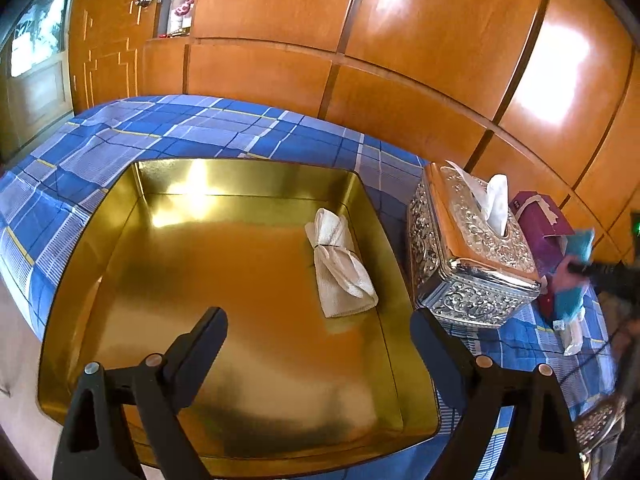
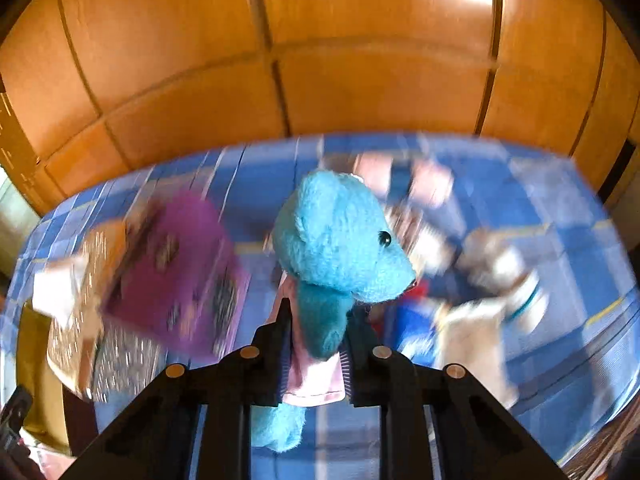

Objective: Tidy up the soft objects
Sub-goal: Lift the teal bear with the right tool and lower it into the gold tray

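A gold square tin (image 1: 120, 240) stands on the blue checked cloth (image 1: 160, 128). A rolled white cloth (image 1: 340, 268) lies inside it at the right. My left gripper (image 1: 320, 328) is open and empty above the tin's near side. My right gripper (image 2: 318, 320) is shut on a turquoise teddy bear (image 2: 336, 240) in a pink garment, held above the cloth. In the left wrist view the bear (image 1: 576, 272) shows at the far right. More soft toys (image 2: 480, 280) lie blurred on the cloth behind the bear.
A silver embossed tissue box (image 1: 468, 248) stands right of the tin, with a purple box (image 1: 540, 224) behind it; both appear blurred in the right wrist view, the purple box (image 2: 176, 272) at the left. Wooden wardrobe panels (image 1: 400, 40) run along the back.
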A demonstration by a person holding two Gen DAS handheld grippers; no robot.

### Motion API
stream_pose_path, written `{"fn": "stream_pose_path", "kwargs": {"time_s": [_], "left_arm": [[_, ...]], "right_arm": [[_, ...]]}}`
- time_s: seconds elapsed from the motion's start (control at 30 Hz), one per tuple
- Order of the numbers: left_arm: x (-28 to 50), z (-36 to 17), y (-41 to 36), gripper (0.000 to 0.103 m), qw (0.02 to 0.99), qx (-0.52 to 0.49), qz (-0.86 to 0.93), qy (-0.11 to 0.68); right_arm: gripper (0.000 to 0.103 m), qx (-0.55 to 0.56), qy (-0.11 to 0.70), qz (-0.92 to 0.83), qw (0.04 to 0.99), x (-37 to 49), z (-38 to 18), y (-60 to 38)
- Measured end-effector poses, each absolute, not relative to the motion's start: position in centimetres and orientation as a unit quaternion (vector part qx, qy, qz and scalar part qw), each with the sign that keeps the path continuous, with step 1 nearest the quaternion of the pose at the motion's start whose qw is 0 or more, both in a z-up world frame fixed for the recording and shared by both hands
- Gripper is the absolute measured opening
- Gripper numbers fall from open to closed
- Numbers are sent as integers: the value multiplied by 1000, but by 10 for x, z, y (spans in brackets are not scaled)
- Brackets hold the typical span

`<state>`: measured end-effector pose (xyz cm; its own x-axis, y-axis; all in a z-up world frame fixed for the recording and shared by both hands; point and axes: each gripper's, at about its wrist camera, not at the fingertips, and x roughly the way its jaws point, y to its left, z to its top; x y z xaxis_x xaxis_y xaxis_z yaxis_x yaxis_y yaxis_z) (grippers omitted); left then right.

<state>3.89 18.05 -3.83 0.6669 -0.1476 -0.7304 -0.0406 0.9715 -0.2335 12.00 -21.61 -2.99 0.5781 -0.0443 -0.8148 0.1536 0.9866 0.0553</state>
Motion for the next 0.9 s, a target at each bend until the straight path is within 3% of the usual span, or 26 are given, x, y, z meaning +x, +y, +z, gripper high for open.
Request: {"fn": "stream_pose_path", "kwargs": {"time_s": [0.3, 0.5, 0.67, 0.9], "left_arm": [[35, -28, 198, 98, 914, -96, -11, 394], [30, -26, 222, 101, 917, -90, 47, 385], [24, -19, 247, 102, 921, -107, 86, 365], [22, -19, 270, 102, 917, -132, 115, 359]], "right_arm": [[20, -14, 390, -26, 920, 192, 55, -161], [21, -10, 369, 148, 917, 199, 85, -57], [21, 2, 426, 283, 859, 180, 44, 29], [22, -22, 509, 316, 800, 173, -50, 104]]}}
